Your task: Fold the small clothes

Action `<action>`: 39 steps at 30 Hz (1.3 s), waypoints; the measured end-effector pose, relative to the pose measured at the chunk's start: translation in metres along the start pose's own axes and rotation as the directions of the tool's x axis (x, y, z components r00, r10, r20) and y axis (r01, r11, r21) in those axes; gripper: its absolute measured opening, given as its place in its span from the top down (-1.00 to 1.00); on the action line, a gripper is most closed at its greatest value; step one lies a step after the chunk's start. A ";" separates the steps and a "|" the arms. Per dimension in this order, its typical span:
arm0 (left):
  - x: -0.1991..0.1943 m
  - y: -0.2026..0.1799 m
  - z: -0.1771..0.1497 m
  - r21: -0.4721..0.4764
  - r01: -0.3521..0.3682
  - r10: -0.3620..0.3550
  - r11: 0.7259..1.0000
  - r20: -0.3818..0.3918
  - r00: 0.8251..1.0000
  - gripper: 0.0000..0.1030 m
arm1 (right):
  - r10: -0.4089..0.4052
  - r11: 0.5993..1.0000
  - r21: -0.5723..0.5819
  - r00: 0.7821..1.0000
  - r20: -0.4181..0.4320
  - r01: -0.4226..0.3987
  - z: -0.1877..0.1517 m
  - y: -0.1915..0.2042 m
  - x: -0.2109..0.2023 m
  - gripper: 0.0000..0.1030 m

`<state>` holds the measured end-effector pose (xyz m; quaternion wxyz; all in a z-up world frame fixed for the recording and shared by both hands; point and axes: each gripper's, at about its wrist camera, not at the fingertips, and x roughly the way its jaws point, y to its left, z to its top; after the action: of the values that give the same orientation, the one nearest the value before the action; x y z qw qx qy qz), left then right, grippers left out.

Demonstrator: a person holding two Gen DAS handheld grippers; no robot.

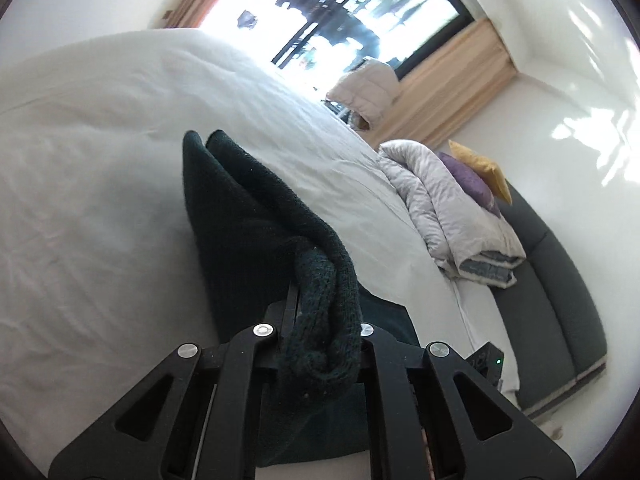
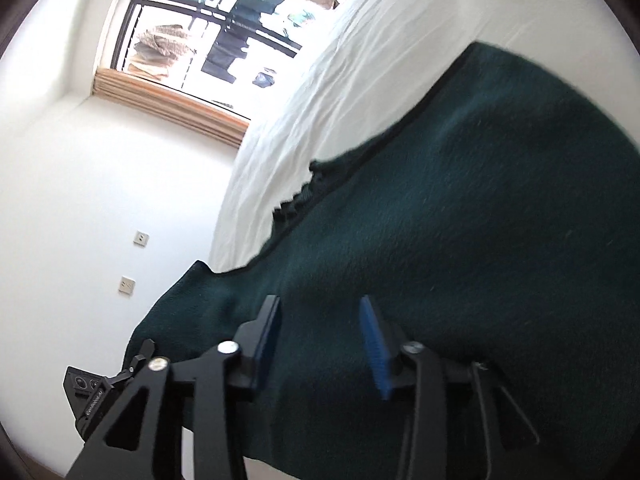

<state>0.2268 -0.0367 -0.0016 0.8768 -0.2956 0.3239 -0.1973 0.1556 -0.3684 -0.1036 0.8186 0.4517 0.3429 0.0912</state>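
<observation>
Folding looks only begun: left gripper (image 1: 320, 312) clamped tight on a bunched knit edge of the dark green sweater (image 1: 248, 216), lifted off the white bed (image 1: 88, 152). Right gripper (image 2: 320, 344) parted, blue pads above the cloth, holding nothing. Most of the sweater lying spread flat, further folds probably left to make.

Home bedroom, white-sheeted bed (image 1: 100, 140), folded duvet (image 1: 448, 208), cushions (image 1: 476, 176), curtained window (image 1: 360, 12), perhaps balcony beyond

left gripper (image 1: 320, 312) tips hidden by sweater (image 1: 240, 216)
</observation>
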 end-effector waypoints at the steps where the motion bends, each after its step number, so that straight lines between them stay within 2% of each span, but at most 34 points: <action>1: 0.012 -0.022 -0.005 0.067 0.009 -0.007 0.998 -0.024 1.000 0.85 | 0.023 1.000 0.007 1.000 0.010 -0.023 0.008 -0.003 -0.008 -0.33; 3: 0.039 -0.064 -0.024 0.216 0.012 0.003 0.976 -0.069 0.998 0.85 | 0.069 0.997 0.042 0.998 -0.005 -0.069 0.023 -0.013 -0.016 -0.47; 4: 0.053 -0.081 -0.040 0.305 0.002 0.023 0.952 -0.080 0.997 0.85 | 0.092 0.993 0.070 0.995 -0.033 -0.090 0.030 -0.019 -0.015 -0.50; 6: 0.078 -0.097 -0.073 0.399 -0.016 0.067 0.917 -0.113 0.991 0.85 | 0.109 0.988 0.121 0.991 -0.078 -0.099 0.040 -0.029 -0.012 -0.52; 9: 0.095 -0.097 -0.111 0.428 -0.029 0.102 0.903 -0.148 0.984 0.85 | 0.128 0.985 0.137 0.981 -0.146 -0.108 0.049 -0.030 -0.001 -0.52; 11: 0.094 -0.102 -0.127 0.490 -0.042 0.121 0.870 -0.130 0.984 0.85 | 0.129 0.985 0.137 0.973 -0.193 -0.103 0.052 -0.026 0.011 -0.52; 15: 0.083 -0.109 -0.141 0.565 -0.055 0.123 0.823 -0.083 0.989 0.85 | 0.124 0.989 0.112 0.954 -0.275 -0.096 0.055 -0.007 0.043 -0.52; 17: 0.080 -0.112 -0.145 0.596 -0.063 0.127 0.800 -0.066 0.990 0.85 | 0.078 0.996 0.066 0.948 -0.308 -0.060 0.056 0.006 0.056 -0.52; 23: 0.071 -0.118 -0.168 0.711 -0.082 0.148 0.698 -0.031 0.989 0.85 | -0.028 0.996 -0.085 0.923 -0.385 -0.005 0.056 0.044 0.089 -0.52; 25: 0.066 -0.119 -0.175 0.732 -0.081 0.146 0.677 -0.026 0.989 0.85 | -0.080 0.990 -0.140 0.915 -0.395 0.026 0.056 0.051 0.098 -0.50; 26: 0.065 -0.120 -0.178 0.739 -0.081 0.147 0.669 -0.025 0.989 0.85 | -0.104 0.985 -0.166 0.911 -0.400 0.040 0.055 0.053 0.102 -0.36; 27: 0.067 -0.122 -0.180 0.744 -0.080 0.147 0.663 -0.025 0.989 0.85 | -0.125 0.981 -0.189 0.905 -0.406 0.051 0.054 0.053 0.103 -0.07; 28: 0.066 -0.123 -0.182 0.748 -0.078 0.147 0.659 -0.026 0.989 0.85 | -0.142 0.976 -0.210 0.903 -0.404 0.060 0.054 0.053 0.104 0.08; 30: 0.065 -0.122 -0.183 0.753 -0.073 0.146 0.654 -0.032 0.989 0.85 | -0.161 0.969 -0.234 0.911 -0.379 0.074 0.057 0.049 0.097 0.67; 39: 0.082 -0.151 -0.193 0.779 -0.004 0.111 0.628 -0.084 0.990 0.85 | -0.206 0.941 -0.317 0.943 -0.263 0.117 0.078 0.035 0.048 0.75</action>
<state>0.1299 -0.2690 -0.0597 0.9025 0.1340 0.2705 -0.3073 0.2469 -0.3793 -0.0709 0.8220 0.2752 0.4787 0.1393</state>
